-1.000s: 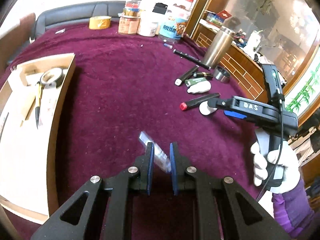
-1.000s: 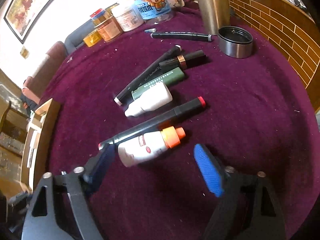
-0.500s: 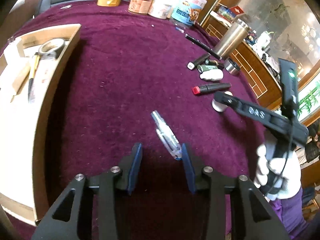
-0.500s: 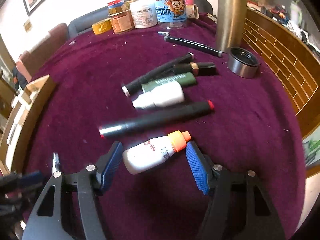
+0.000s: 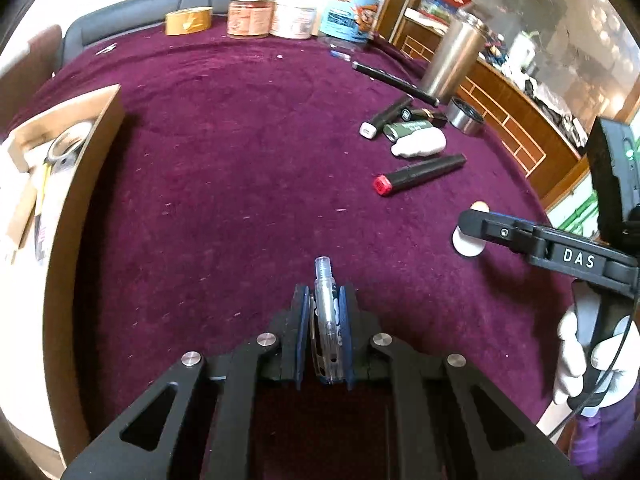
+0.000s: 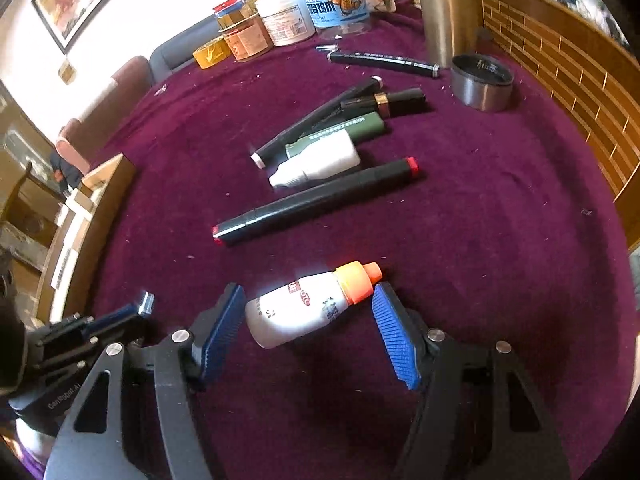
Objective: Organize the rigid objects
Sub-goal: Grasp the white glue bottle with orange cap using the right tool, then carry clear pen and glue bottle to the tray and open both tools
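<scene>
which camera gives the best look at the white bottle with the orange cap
The right wrist view: the white bottle lies whole between the open right tongs, orange cap and label visible. In the left wrist view only its round base peeks out behind a right tong finger.

Glue bottle (image 6: 310,309) between right jaws; marker (image 6: 316,202) behind; box (image 5: 60,184) far left.

Ahead of left jaws: open purple surface (image 5: 224,152). Left of them, cardboard box (image 5: 86,184) wall blocks. Ahead of right jaws: red-capped marker (image 6: 316,202), then clustered pens (image 6: 340,116) crowd the passage.
</scene>
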Demonstrator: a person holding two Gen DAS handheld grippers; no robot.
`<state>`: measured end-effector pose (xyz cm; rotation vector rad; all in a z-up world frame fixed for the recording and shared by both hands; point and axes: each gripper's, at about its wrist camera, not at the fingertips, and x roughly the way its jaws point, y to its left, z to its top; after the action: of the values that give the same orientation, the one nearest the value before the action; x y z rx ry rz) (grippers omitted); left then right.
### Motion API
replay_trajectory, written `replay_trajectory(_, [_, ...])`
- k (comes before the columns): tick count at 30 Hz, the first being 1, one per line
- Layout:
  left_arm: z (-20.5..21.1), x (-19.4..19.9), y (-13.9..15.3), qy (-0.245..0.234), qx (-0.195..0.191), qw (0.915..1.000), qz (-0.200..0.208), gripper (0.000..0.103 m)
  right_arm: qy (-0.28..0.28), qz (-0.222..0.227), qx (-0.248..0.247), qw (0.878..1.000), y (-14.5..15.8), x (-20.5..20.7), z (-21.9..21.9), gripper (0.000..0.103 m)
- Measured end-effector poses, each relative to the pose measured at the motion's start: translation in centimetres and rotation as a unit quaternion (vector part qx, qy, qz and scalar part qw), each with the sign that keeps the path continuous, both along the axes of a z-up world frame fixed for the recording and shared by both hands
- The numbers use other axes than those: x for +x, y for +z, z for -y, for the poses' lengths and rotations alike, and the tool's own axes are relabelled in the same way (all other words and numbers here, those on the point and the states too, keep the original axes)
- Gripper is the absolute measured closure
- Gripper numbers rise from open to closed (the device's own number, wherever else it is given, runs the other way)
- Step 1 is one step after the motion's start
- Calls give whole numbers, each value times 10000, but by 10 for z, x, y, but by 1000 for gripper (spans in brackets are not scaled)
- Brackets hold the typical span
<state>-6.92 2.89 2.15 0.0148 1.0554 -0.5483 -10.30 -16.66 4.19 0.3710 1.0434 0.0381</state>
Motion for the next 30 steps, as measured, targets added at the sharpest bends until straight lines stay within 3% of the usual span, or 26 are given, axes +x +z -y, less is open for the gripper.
replay_trajectory(4, [-13, -1, 3, 160, -228, 9996, -81, 91, -188, -31, 281, 9994, -1, 4, -2, 34])
replay_trajectory(10, [-26, -13, 23, 195, -543, 9983, 96, 91, -79, -47, -441, 9990, -1, 18, -28, 34])
replay_trajectory(11, [-28, -15, 27, 205, -592, 9979, 135, 91, -19, -32, -537, 9986, -2, 19, -31, 39])
replay_trajectory(12, [-31, -16, 30, 218, -644, 9975, 171, 91, 87, 9, -699, 9975, -2, 21, -38, 58])
replay_trajectory(14, [-38, -19, 36, 248, -736, 9967, 227, 91, 224, 59, -1096, 9937, -4, 22, -50, 77])
replay_trajectory(18, [-56, -20, 43, 375, -887, 9950, 275, 91, 316, 108, -1255, 9915, -4, 22, -55, 84])
replay_trajectory(30, [-149, -18, 59, 1182, -1495, 9808, 408, 91, 388, 440, -334, 9977, 17, 9, -52, 85])
